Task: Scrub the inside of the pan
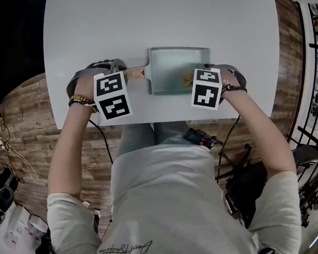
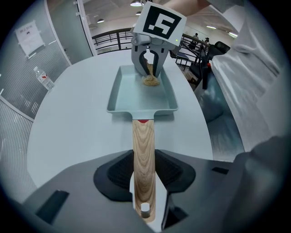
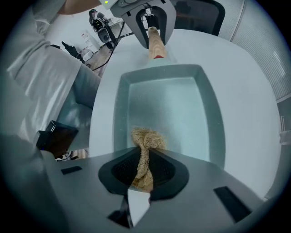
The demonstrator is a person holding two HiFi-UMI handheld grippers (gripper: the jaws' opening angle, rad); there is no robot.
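Observation:
A pale blue-green rectangular pan (image 1: 177,67) (image 2: 136,93) (image 3: 166,113) lies on the white table (image 1: 156,20). Its wooden handle (image 2: 143,159) (image 1: 136,74) (image 3: 155,44) points to the left. My left gripper (image 2: 144,182) (image 1: 113,72) is shut on that handle. My right gripper (image 3: 143,170) (image 1: 209,73) is shut on a tan fibrous scrubber (image 3: 144,148) (image 2: 150,80) (image 1: 188,77). The scrubber's end rests on the pan floor at the pan's right end, near the wall.
The table's near edge (image 1: 164,119) runs just below both grippers. Cables and dark gear (image 1: 204,139) lie on the wooden floor below. A water bottle (image 2: 44,78) stands at the table's far side in the left gripper view.

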